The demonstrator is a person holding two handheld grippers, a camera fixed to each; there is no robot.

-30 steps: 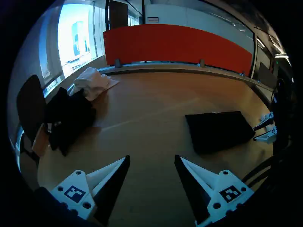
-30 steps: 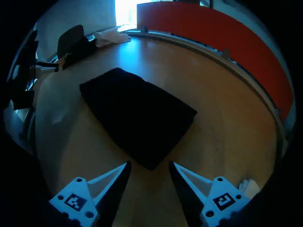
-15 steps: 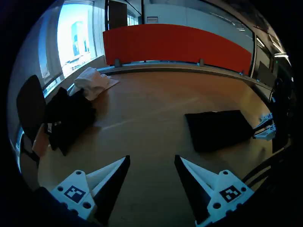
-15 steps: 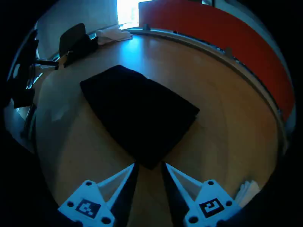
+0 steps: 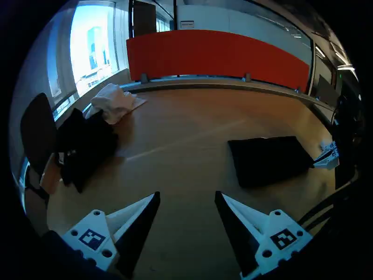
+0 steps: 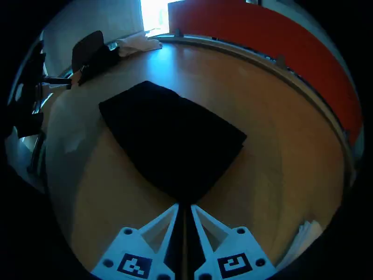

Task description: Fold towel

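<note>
Our left white plastic claw hangs level, its two dark-faced fingers spread wide apart. Our right white plastic claw points forward and down, its fingers almost together with a thin slit between them.

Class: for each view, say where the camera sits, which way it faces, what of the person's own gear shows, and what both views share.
Left gripper view: rides the left gripper, open above the table, facing the red divider; the right gripper shows far right.
Right gripper view: rides the right gripper, pinched on the near corner of the black towel, facing across the table.
Shared: black towel, table, red divider, white cloth.
</note>
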